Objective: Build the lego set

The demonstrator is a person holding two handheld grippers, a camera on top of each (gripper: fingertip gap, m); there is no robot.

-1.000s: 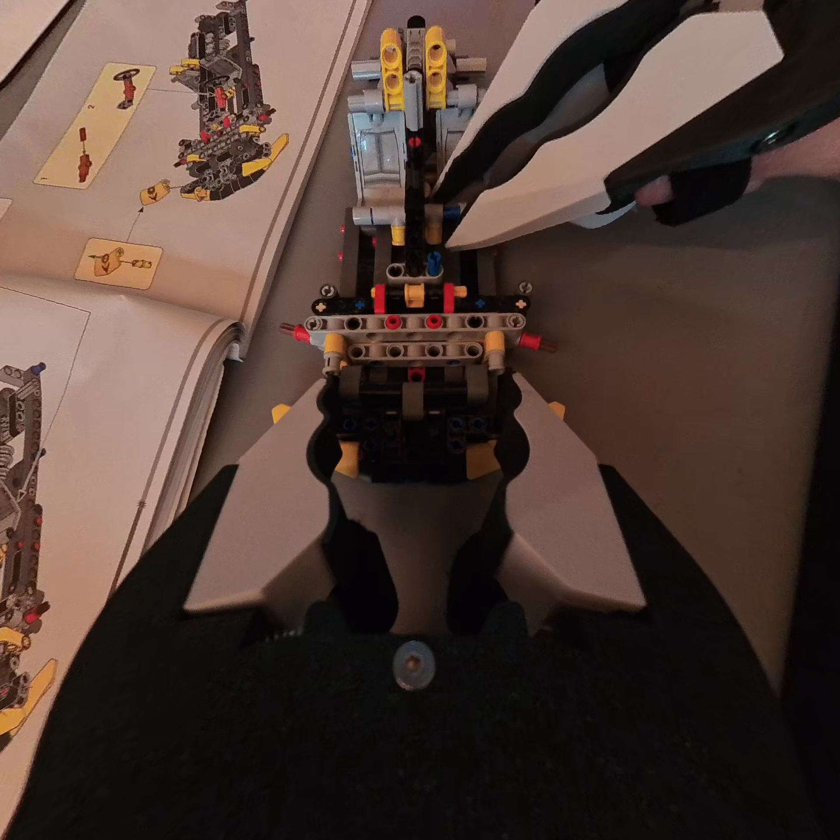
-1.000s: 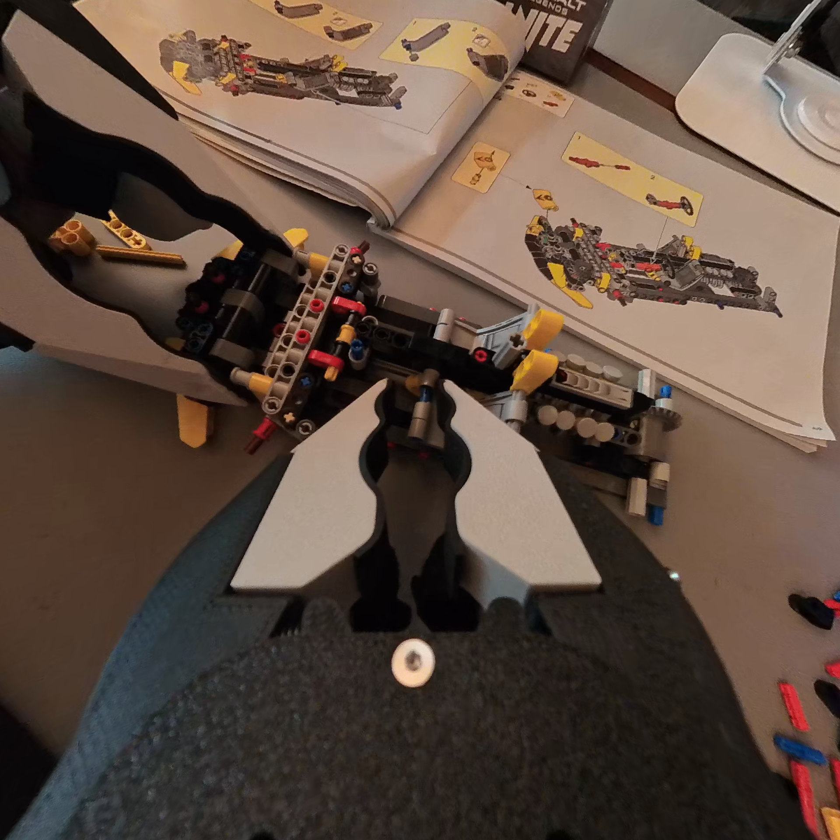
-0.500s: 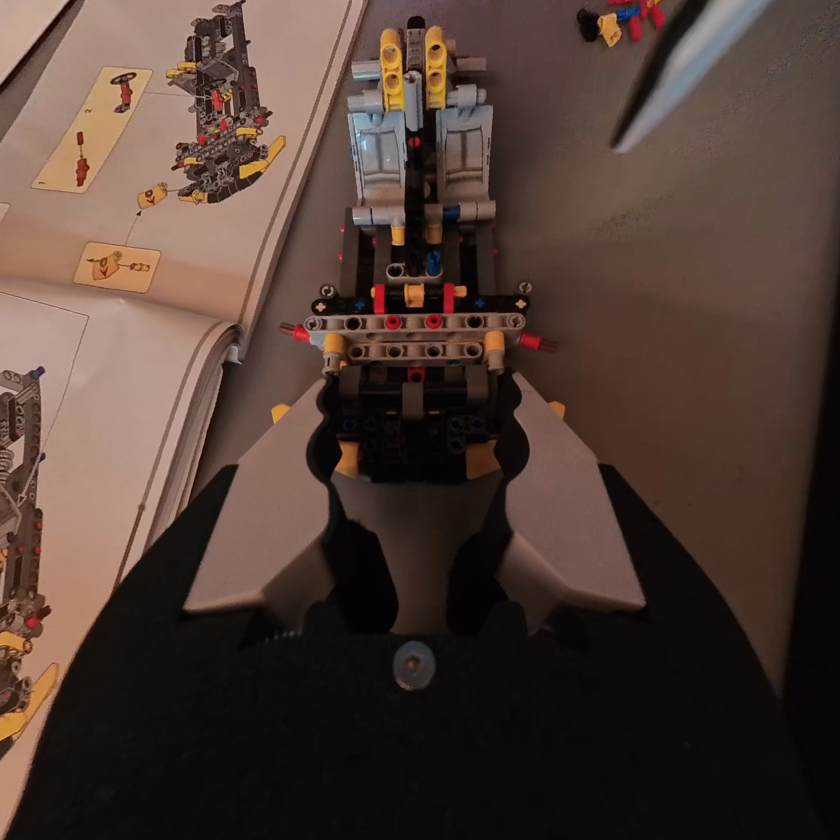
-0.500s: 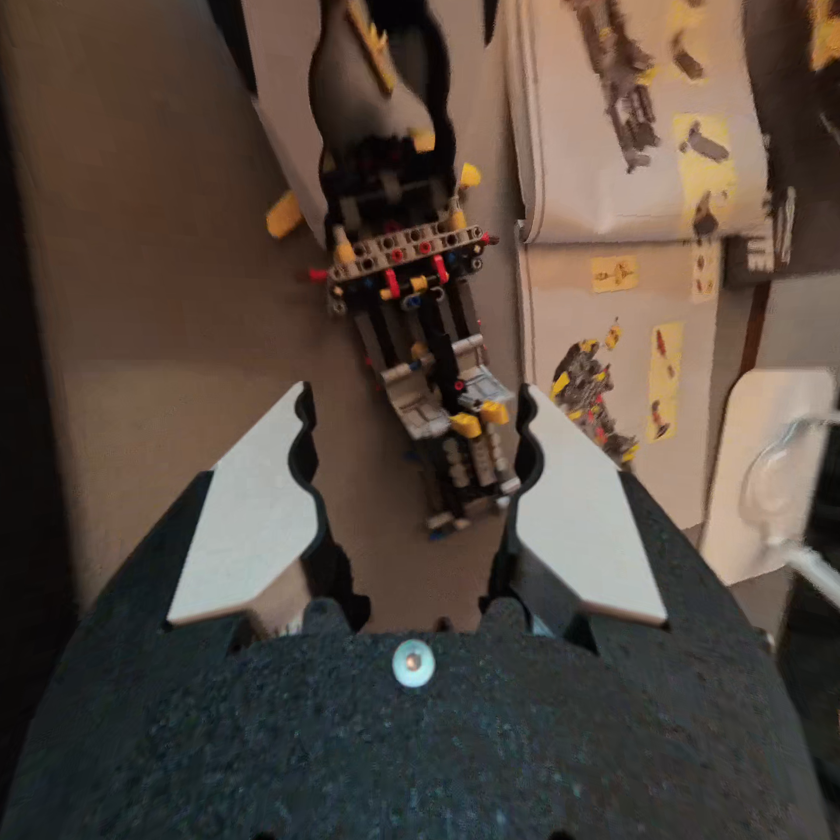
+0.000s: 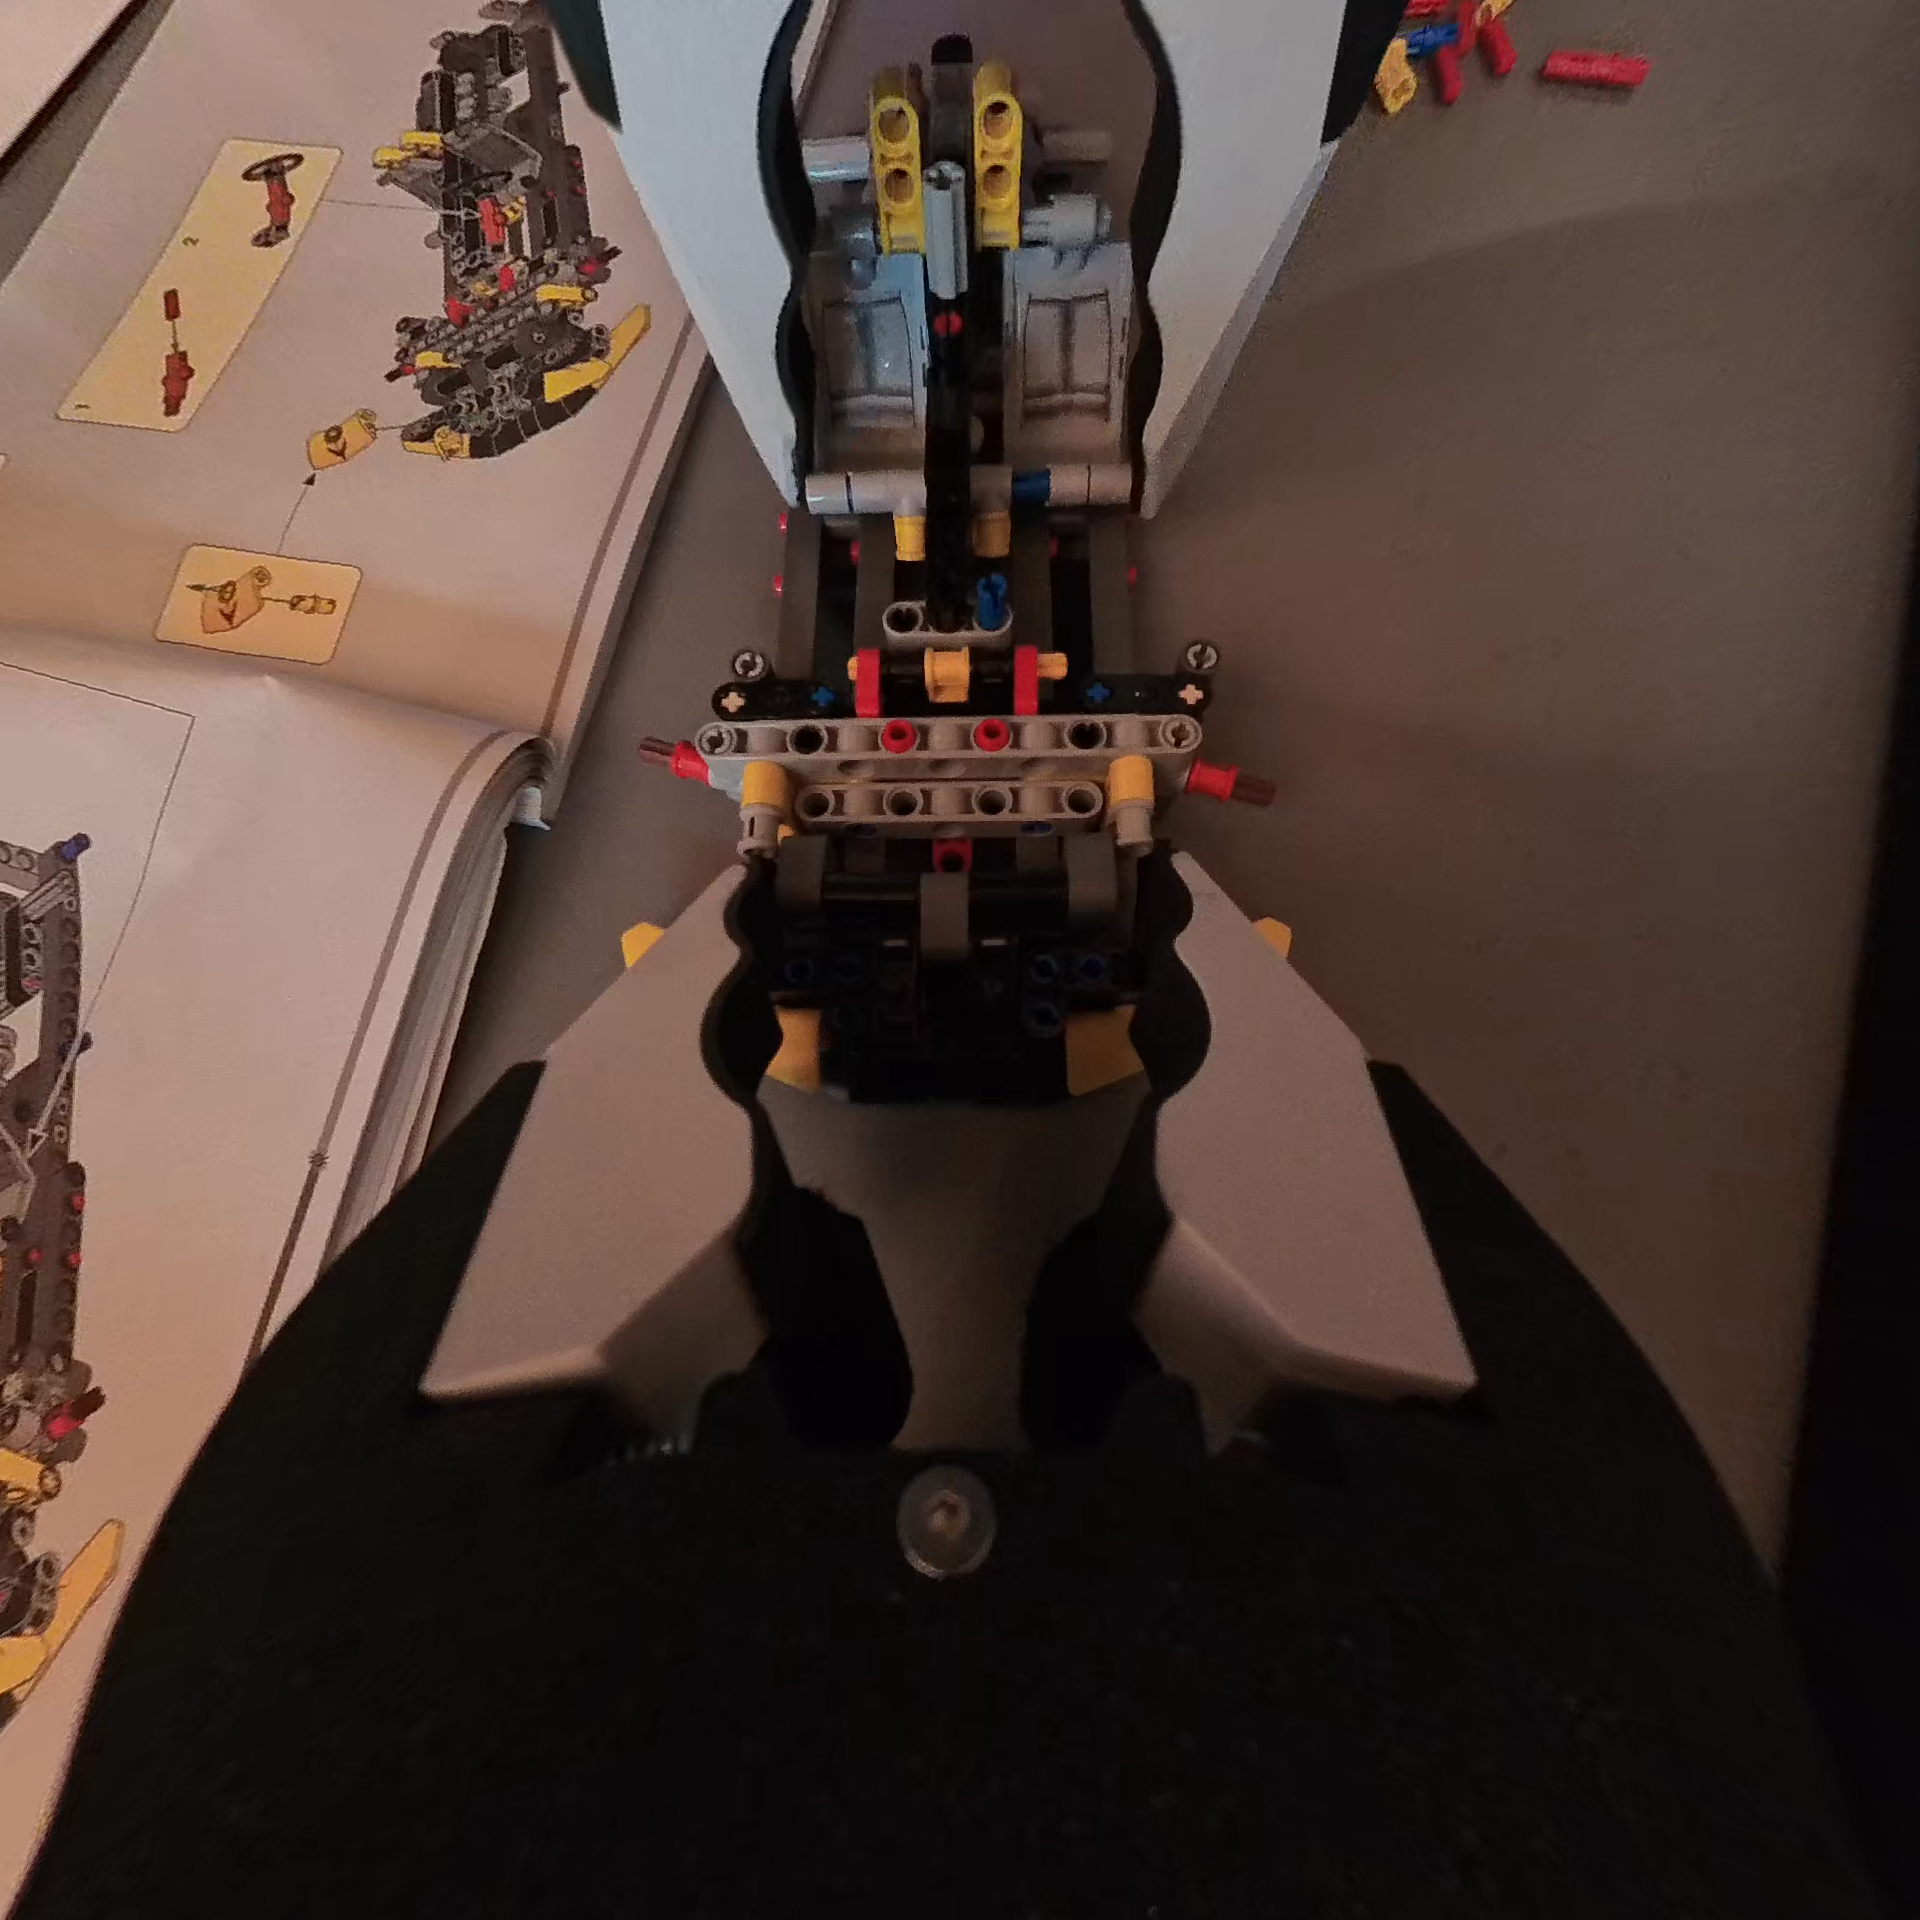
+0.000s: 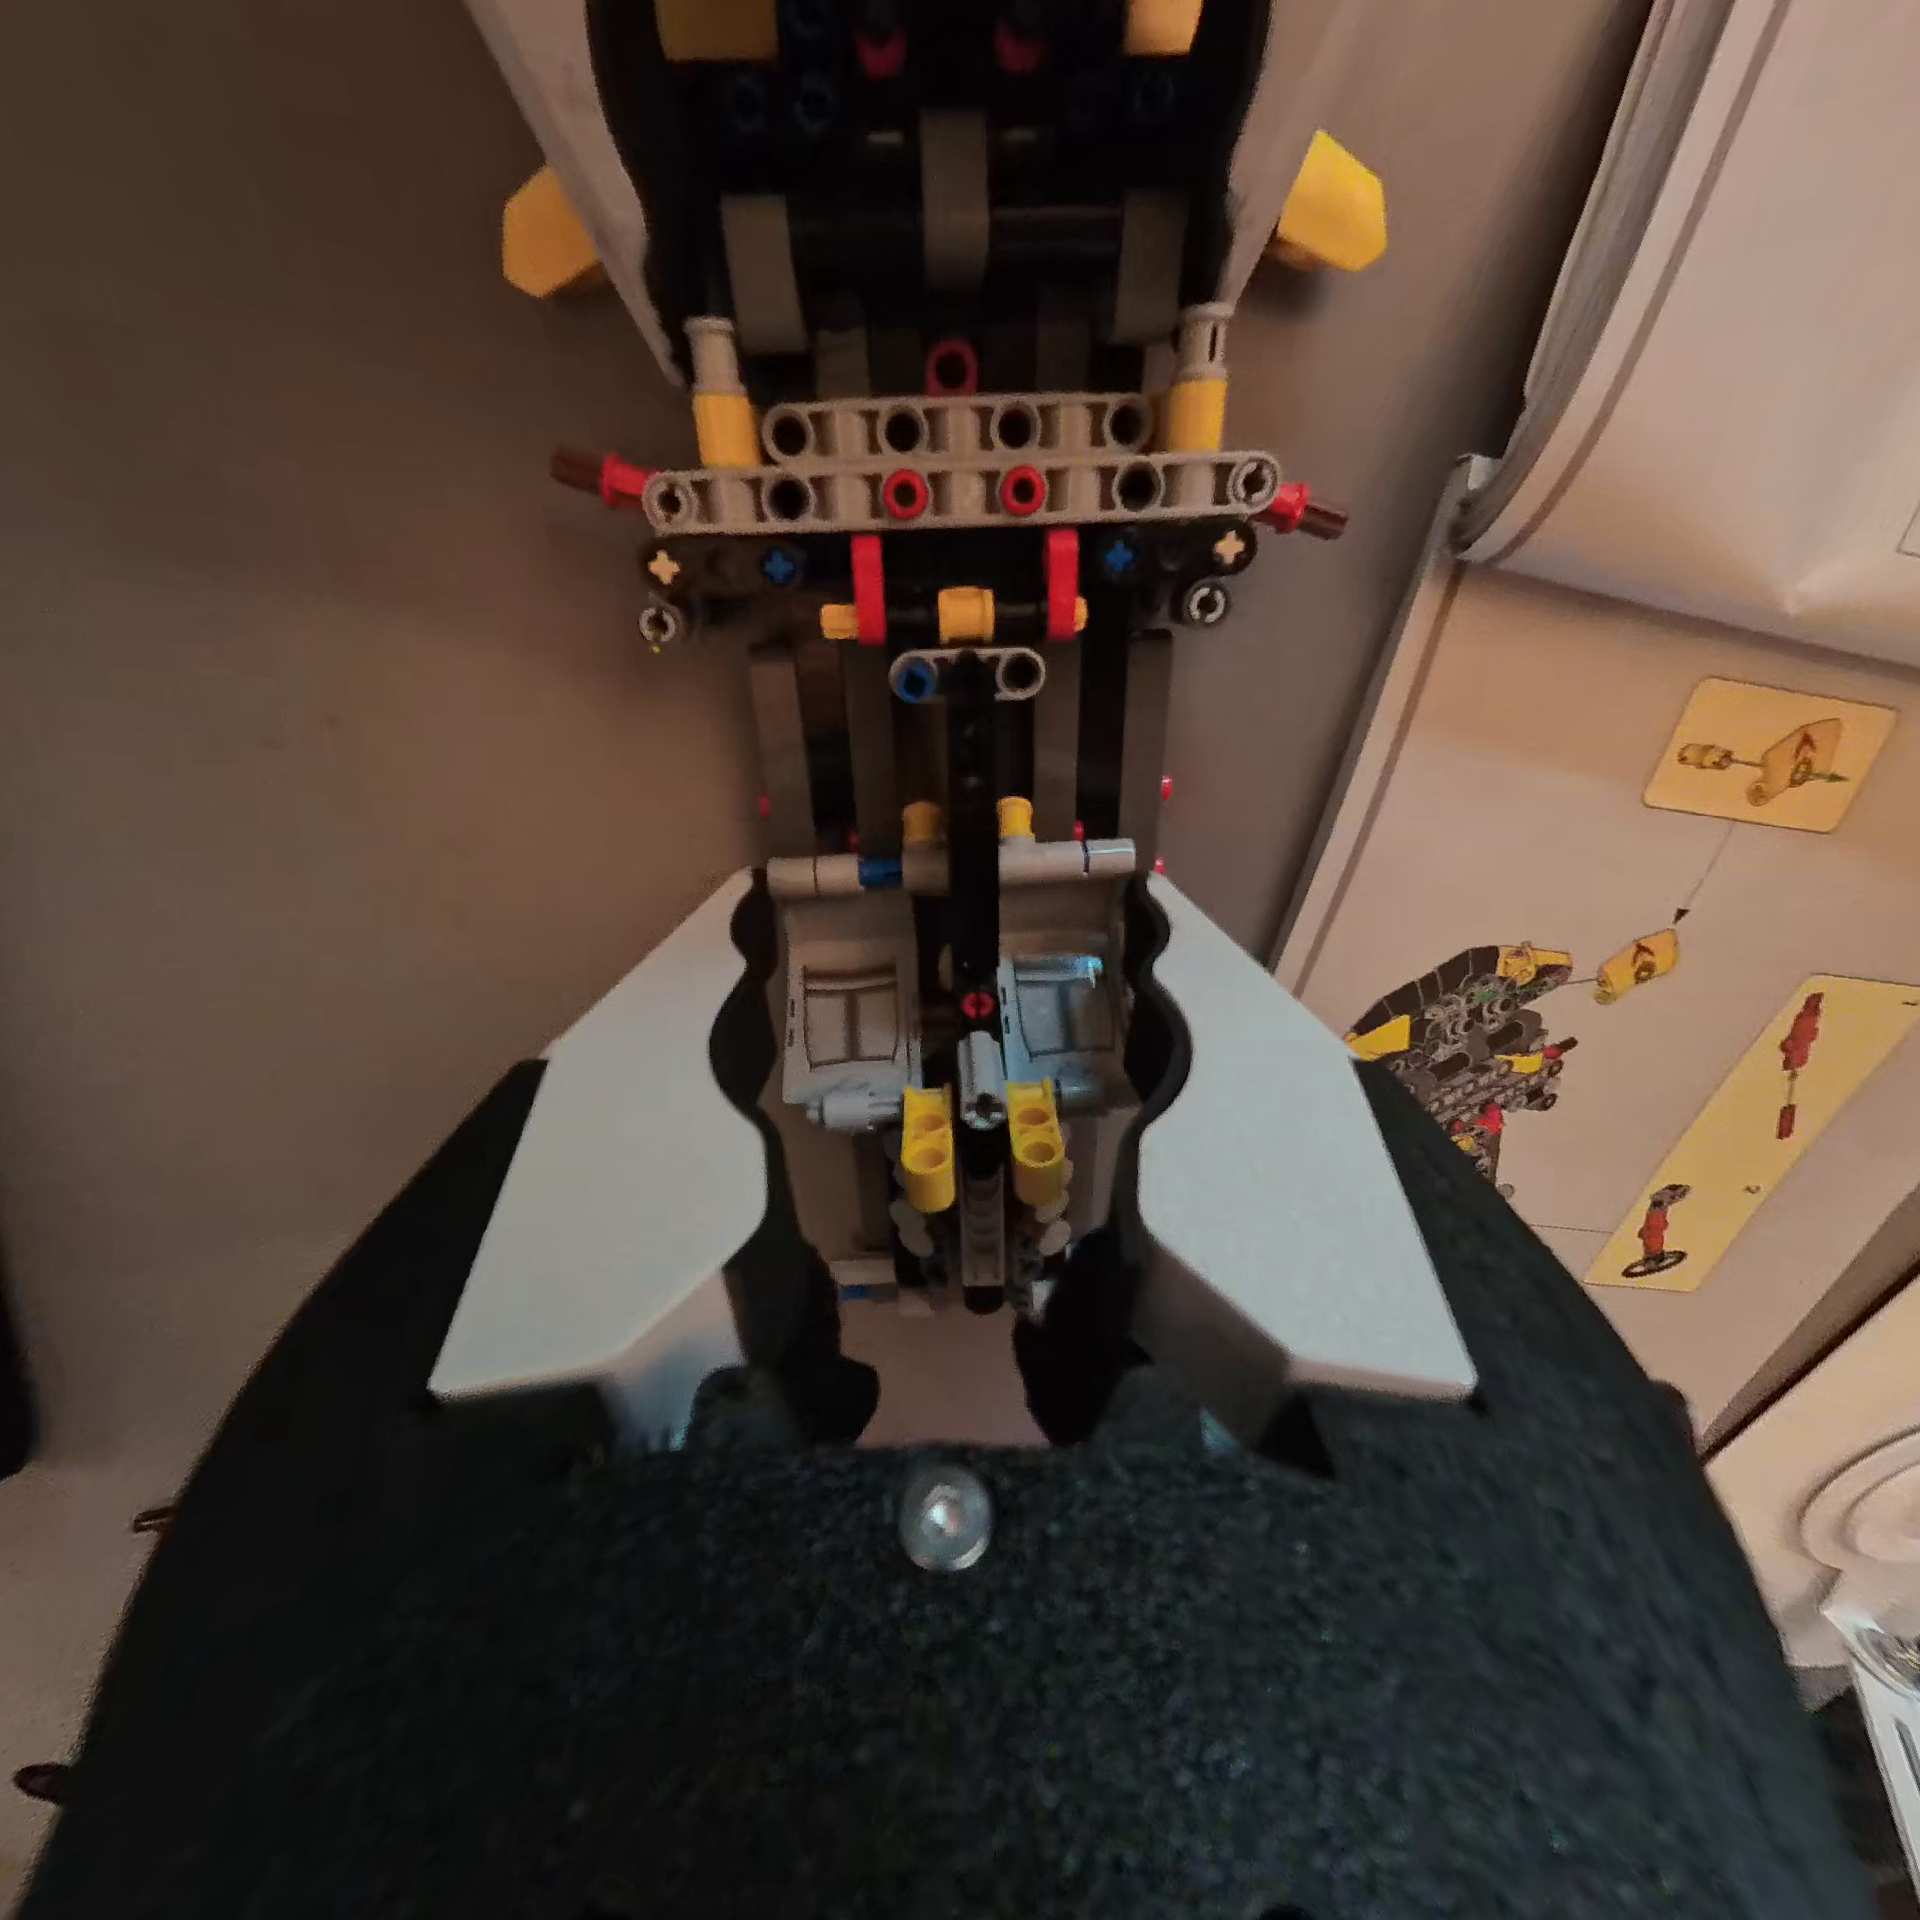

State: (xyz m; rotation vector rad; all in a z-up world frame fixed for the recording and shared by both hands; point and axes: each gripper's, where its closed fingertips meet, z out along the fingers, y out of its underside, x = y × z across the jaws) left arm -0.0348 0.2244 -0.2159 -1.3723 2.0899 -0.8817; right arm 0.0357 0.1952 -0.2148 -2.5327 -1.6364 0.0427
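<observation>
The lego model (image 5: 945, 738), a long black, grey and yellow vehicle frame, lies on the grey table between my two grippers. My left gripper (image 5: 956, 883) is shut on its black front end, with yellow parts showing at both fingers. My right gripper (image 6: 948, 883) faces it from the far end and its fingers press both sides of the grey seat section (image 6: 847, 1013). The right gripper also shows at the top of the left wrist view (image 5: 971, 499). The left gripper shows at the top of the right wrist view (image 6: 951, 332).
An open instruction booklet (image 5: 312, 831) lies left of the model and shows on the right in the right wrist view (image 6: 1662, 727). Several small loose red, yellow and blue pieces (image 5: 1455, 52) lie at the far right. A white stand base (image 6: 1870, 1507) sits near the booklet. The tips of one gripper are about 8 centimeters away from the tips of the other.
My right gripper let go of the small part at the model's middle, swung away opened, then came to the far end and closed around the seat section. The left gripper stayed put.
</observation>
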